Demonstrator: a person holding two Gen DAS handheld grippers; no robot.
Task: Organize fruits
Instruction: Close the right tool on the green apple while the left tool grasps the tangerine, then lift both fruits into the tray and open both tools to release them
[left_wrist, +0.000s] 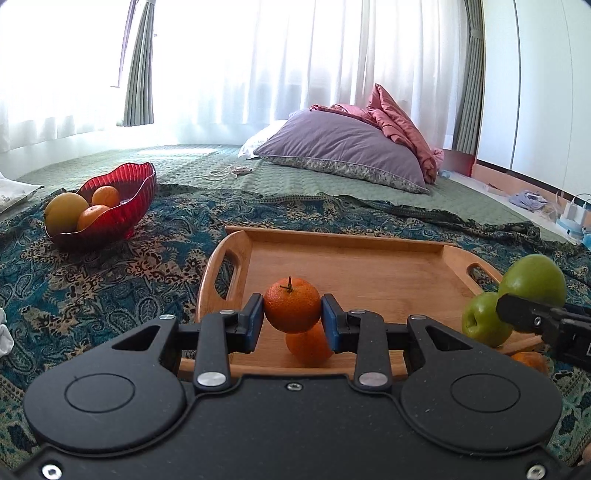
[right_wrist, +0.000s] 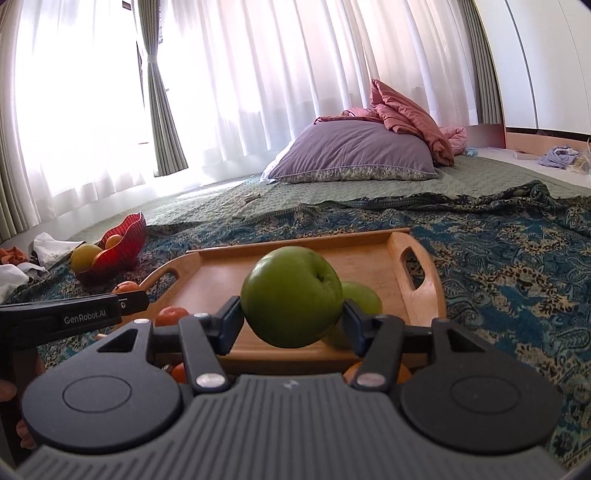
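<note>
Fruits remain partly sorted. Stemmed orange mandarin (left_wrist: 291, 309) is clamped in the left gripper (left_wrist: 292, 322) above the rectangular wooden handled tray (left_wrist: 369, 266); round green apple (right_wrist: 291, 297) is clamped in the right gripper (right_wrist: 293, 325). Red ribbed glass bowl (left_wrist: 122, 195), at ten o'clock, holds three citrus; a second apple (right_wrist: 364, 297) and several mandarins await placement.

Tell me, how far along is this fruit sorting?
Partway, it seems. Done: the red bowl already holds three orange and yellow fruits. In hand: the left gripper has its jaws shut on a tangerine, and the right gripper grips a green apple, both above the wooden tray. Left: another tangerine and a second apple on the tray.
</note>
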